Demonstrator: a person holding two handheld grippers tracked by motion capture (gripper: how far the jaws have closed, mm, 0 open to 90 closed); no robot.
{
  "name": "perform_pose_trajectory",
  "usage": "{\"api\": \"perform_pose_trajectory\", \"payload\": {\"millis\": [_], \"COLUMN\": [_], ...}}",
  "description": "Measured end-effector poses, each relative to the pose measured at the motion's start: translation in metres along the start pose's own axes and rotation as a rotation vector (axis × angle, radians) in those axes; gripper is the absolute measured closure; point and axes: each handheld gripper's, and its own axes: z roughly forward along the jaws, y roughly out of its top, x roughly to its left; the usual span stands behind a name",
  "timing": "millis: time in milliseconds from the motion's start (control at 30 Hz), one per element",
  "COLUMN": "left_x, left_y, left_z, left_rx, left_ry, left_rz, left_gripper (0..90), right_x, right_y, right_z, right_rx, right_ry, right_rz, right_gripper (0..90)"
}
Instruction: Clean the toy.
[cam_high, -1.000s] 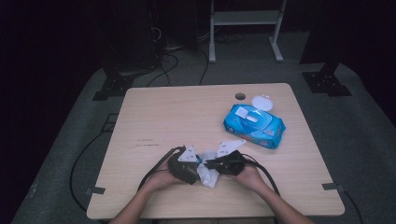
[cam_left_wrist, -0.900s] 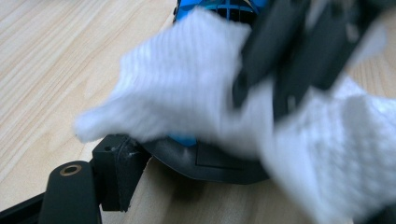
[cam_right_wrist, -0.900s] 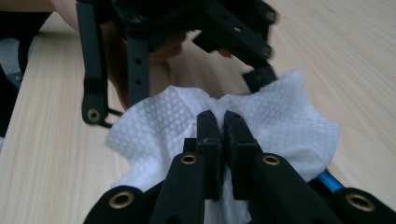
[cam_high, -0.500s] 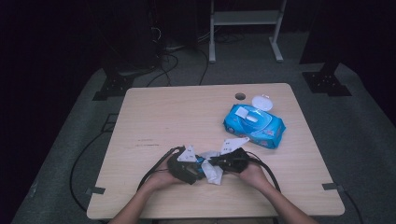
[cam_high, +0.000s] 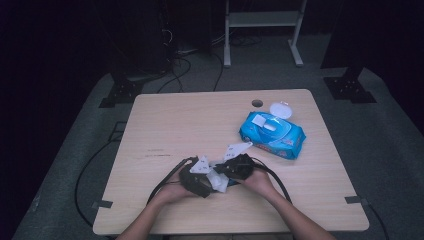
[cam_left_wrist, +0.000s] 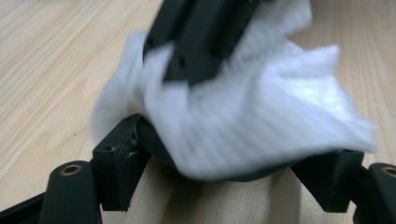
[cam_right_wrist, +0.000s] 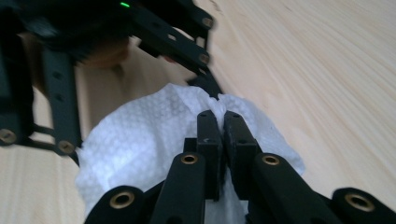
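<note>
Near the front edge of the wooden table (cam_high: 165, 125), a little left of centre, a person's two hands met, each holding a black gripper. Leftmost was the left gripper (cam_high: 196, 178), its jaws spread apart; in the left gripper view they stood wide on either side of something dark and rounded that was draped in a white wipe (cam_left_wrist: 243, 116), though whether the pads pressed on it could not be told. The wipe sat bunched between the two grippers, just above the table surface. Touching it from the right was the right gripper (cam_right_wrist: 217, 123), whose jaws were pressed together and pinching a gathered fold of the wipe's textured sheet. Black cables trailed from both grippers toward the front edge. Farther right, well apart from the hands and nearer the right edge, lay a blue wipes packet (cam_high: 272, 134) with its white flip lid (cam_high: 280, 109) standing open. Beside that lid, toward the back edge, was a small round hole (cam_high: 257, 103) in the tabletop.
</note>
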Motion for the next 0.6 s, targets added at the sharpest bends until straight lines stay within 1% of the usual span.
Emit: {"api": "perform_pose_trajectory", "payload": {"millis": [100,167,267,333,367,400,467,533,600], "left_x": [0.0,0.0,0.0,0.0,0.0,0.0,0.0,0.001,0.0], "left_y": [0.0,0.0,0.0,0.0,0.0,0.0,0.0,0.0,0.0], "left_z": [0.0,0.0,0.0,0.0,0.0,0.0,0.0,0.0,0.0], "left_rx": [0.001,0.0,-0.001,-0.001,-0.001,-0.002,-0.005,-0.004,-0.003], "left_ry": [0.001,0.0,-0.001,-0.001,-0.002,-0.004,-0.005,-0.005,-0.003], "left_rz": [0.001,0.0,0.0,0.001,0.0,0.0,-0.001,0.0,0.0], "left_gripper": [23.9,23.8,23.9,23.9,23.9,23.9,23.9,24.0,23.9], "right_x": [-0.007,-0.007,-0.001,0.001,0.0,-0.002,-0.008,-0.015,-0.022], "right_y": [-0.004,-0.003,0.002,0.003,0.003,0.001,-0.004,-0.009,-0.014], "right_z": [-0.006,-0.005,0.005,0.008,0.007,0.004,-0.004,-0.013,-0.018], "right_rx": [0.0,-0.003,-0.009,-0.003,-0.002,0.0,-0.003,0.001,0.004], "right_ry": [-0.02,-0.003,0.034,0.033,0.035,0.032,0.006,-0.023,-0.036], "right_rz": [0.027,0.041,0.033,0.017,0.016,0.02,0.026,0.045,0.065], "right_gripper": [85.7,85.6,85.6,85.7,85.7,85.7,85.7,85.7,85.7]}}
